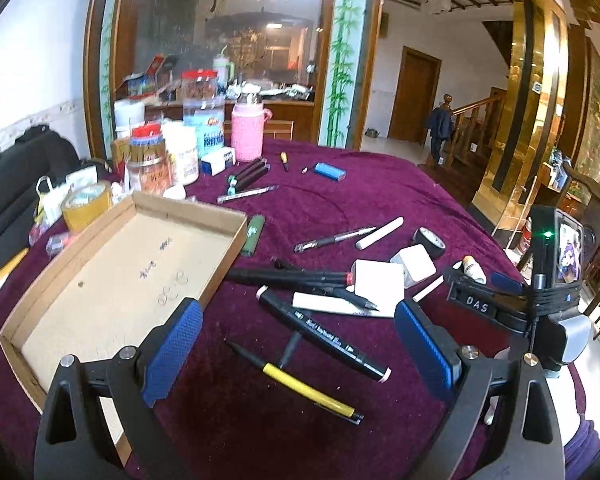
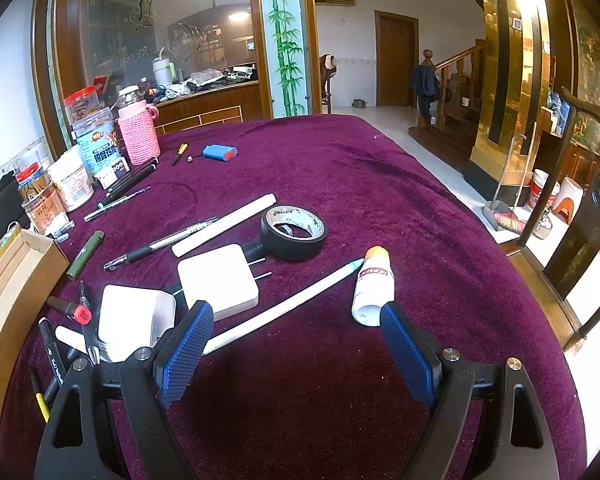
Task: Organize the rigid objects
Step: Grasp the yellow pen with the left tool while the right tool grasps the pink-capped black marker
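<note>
My left gripper [image 1: 298, 344] is released, holding nothing. Between its fingers I count two pens: one yellow pen [image 1: 300, 386] and one black marker [image 1: 324, 336], with the cardboard box [image 1: 112, 272] beyond its left finger. My right gripper [image 2: 296, 346] is spread too and grasps nothing. One white bottle [image 2: 372, 292] lies just ahead of its right finger, two white chargers [image 2: 218, 278] lie by its left finger, and one black tape roll [image 2: 294, 230] sits farther ahead.
</note>
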Demonstrator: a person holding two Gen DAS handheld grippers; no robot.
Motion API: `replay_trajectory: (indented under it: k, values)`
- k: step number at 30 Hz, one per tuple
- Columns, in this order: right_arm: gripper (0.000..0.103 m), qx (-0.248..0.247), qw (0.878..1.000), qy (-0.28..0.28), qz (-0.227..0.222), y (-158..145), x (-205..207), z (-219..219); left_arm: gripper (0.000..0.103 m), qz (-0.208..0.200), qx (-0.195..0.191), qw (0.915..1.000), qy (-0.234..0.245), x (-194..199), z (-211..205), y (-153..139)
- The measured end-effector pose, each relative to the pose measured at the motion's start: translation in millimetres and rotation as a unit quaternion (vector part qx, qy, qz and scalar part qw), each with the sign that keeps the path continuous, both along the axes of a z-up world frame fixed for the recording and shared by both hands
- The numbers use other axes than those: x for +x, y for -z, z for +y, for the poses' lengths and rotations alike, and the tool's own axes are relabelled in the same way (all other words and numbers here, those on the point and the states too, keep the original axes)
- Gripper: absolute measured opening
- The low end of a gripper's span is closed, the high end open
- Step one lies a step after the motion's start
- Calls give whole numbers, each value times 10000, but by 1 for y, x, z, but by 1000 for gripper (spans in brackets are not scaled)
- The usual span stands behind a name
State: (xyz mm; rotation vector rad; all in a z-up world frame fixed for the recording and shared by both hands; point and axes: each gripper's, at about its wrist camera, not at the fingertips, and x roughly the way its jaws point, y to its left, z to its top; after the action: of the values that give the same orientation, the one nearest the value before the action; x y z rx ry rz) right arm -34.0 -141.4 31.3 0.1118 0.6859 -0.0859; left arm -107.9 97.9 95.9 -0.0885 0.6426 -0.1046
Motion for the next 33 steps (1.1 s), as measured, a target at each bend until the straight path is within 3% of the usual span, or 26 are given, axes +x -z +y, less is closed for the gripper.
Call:
replay_trajectory:
  k: [5,8,11,15,19,24,25,26,27,32,33]
  values:
    - [88,20,10000,4,4,1,0,-1,97,611,-593,9961,-229,8,29,15]
    - [88,38,10000,-8,20,2,0,-1,96,942,-870,9917,-124,4,36,24]
    - [88,61,10000,-25,42,3,1,-2,87,1074,-675,9919,87,-1,20,27]
    - [88,120,9999,-28,47,4,0,-3,65,1483,-349,9881,190,5,-4,41]
    - [88,178,9998,-35,62,3,0,-4,64,1940,-325,9805,-25,15,-11,62]
    - [88,183,9998,-47,69,2,1,-4,64,2122,-10,9770,-203,33,-17,82]
    - [88,183,9998,-46,77,3,1,-4,61,2005,141,9794,-171,33,-20,82]
    - [88,181,9998,-48,77,2,1,-4,48,1983,331,9795,-145,32,-22,81]
    - [88,180,9998,-49,82,2,0,-4,28,1928,400,9804,-79,30,-22,81]
    - [88,173,9998,-60,117,3,2,-4,1,1888,331,9814,62,24,-2,72]
    - [88,173,9998,-63,126,3,2,-4,1,1898,325,9813,43,24,1,72]
